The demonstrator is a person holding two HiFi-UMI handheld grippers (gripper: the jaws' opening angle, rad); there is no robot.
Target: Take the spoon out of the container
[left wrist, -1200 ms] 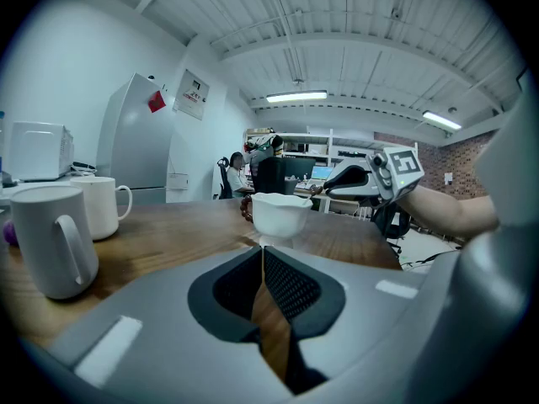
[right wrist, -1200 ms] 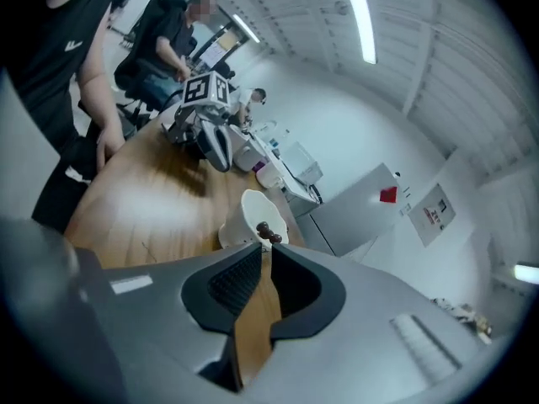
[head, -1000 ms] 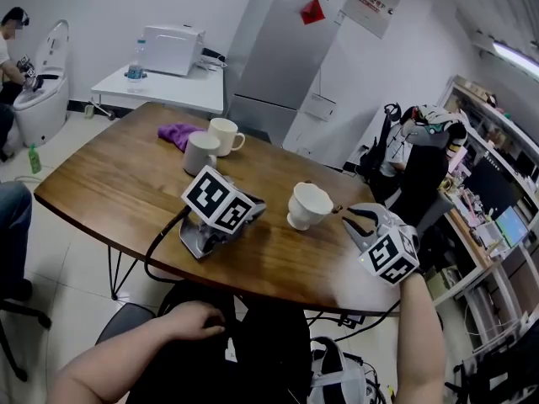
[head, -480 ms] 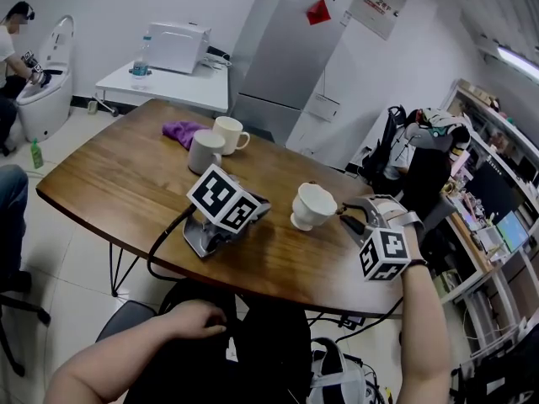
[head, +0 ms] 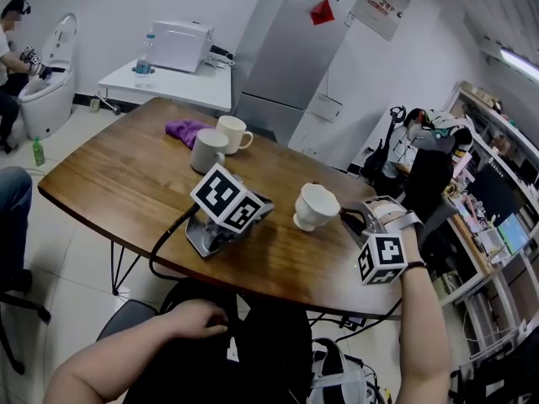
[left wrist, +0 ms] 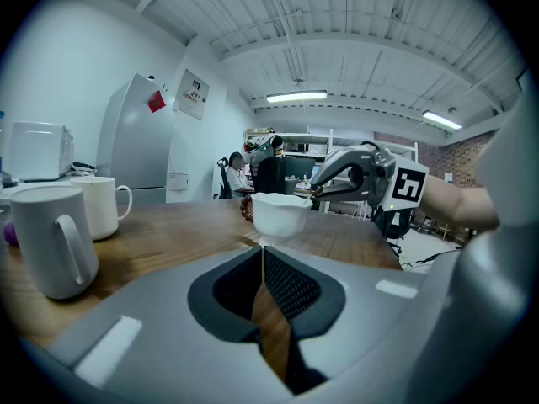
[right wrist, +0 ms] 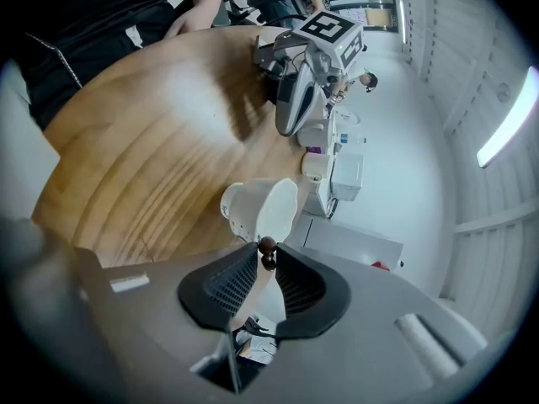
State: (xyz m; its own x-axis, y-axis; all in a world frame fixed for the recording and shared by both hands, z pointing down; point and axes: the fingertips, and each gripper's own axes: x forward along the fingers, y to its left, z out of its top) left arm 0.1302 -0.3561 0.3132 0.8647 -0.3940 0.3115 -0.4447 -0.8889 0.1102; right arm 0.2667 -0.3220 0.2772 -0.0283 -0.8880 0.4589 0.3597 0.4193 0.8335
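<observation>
**No legible writing in any view**

A white placard (head: 381, 2) hangs on the wall right of the refrigerator (head: 278, 57). It carries a red mark and small dark print, too small to read. A red diamond sticker (head: 321, 12) sits high on the refrigerator door, with no characters that can be made out. A pale sheet (head: 324, 108) is fixed to the wall lower down, its print blurred. The cubes on the left gripper (left wrist: 263, 251) and right gripper (right wrist: 266, 255) bear only black-and-white square patterns, no letters or digits.
</observation>
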